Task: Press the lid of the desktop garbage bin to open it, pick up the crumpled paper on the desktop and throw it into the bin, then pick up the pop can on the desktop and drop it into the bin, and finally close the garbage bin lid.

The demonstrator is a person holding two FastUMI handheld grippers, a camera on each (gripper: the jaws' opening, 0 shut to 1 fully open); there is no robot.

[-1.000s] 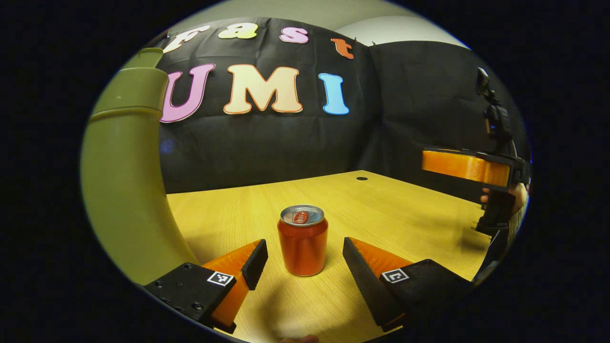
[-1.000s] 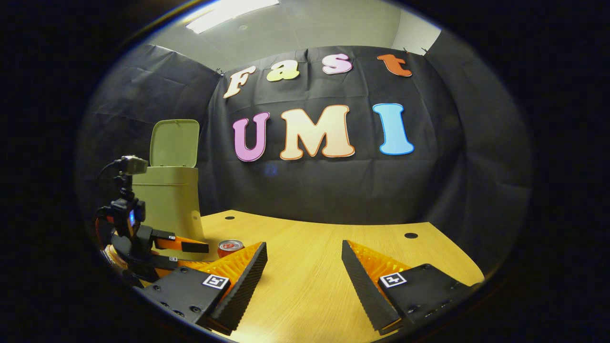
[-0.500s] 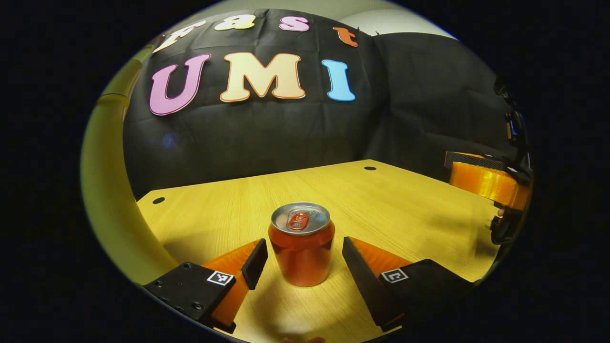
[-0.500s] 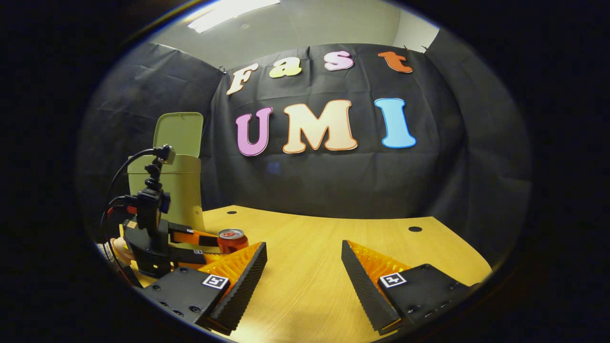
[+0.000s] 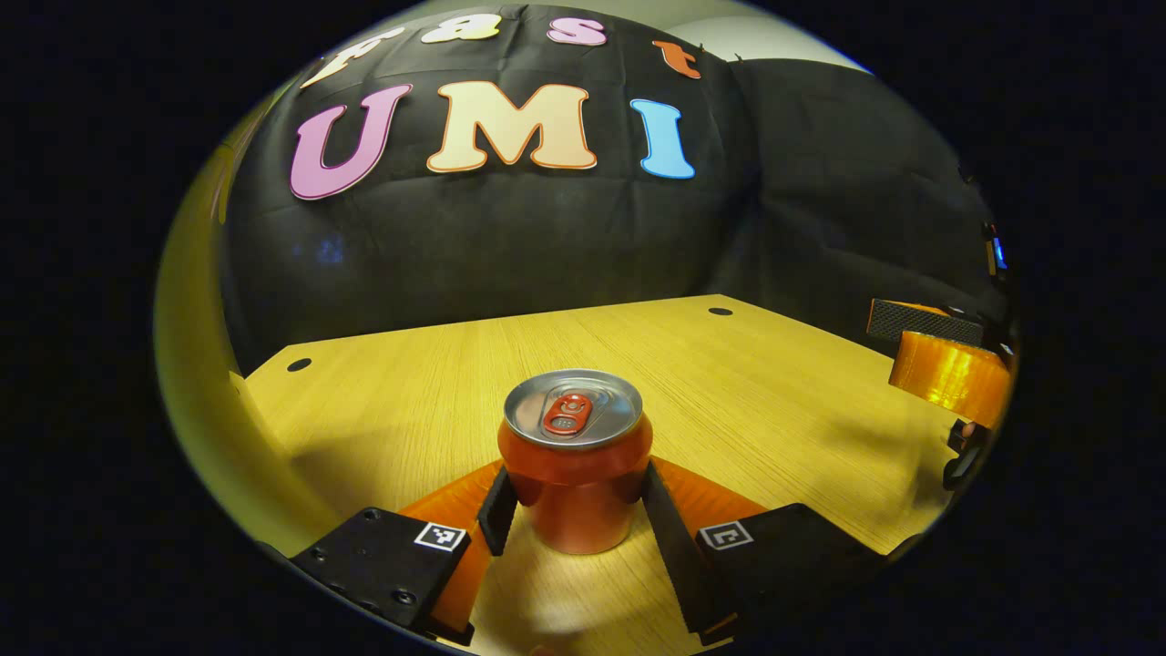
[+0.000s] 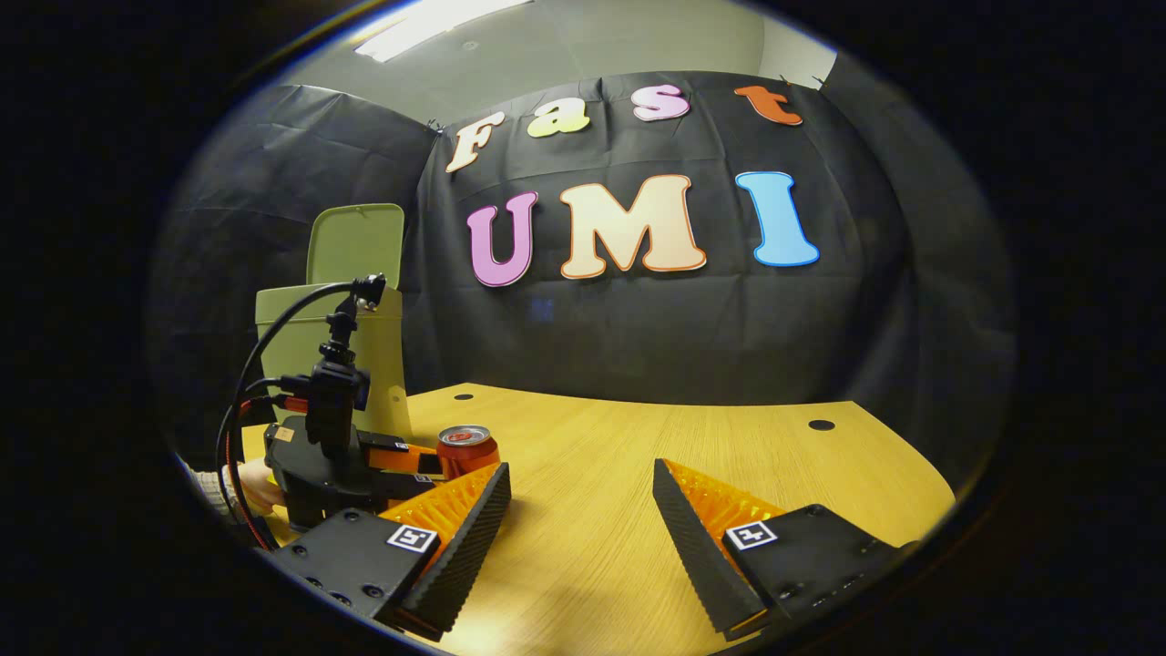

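My left hand-held gripper [image 5: 576, 497] clamps the upright can [image 5: 575, 460] on the tabletop [image 5: 783, 401]; my right hand-held gripper [image 6: 581, 515] gapes wide, beside the can.

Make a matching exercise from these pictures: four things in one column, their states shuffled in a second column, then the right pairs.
Things:
1. left tool
2. right tool
3. pop can
4. bin lid

States:
A. standing raised above the green bin
B. upright on the wooden table, top unopened
C. fingers pressed against both sides of the can
D. fingers spread, nothing between them

Pairs: 1-C, 2-D, 3-B, 4-A
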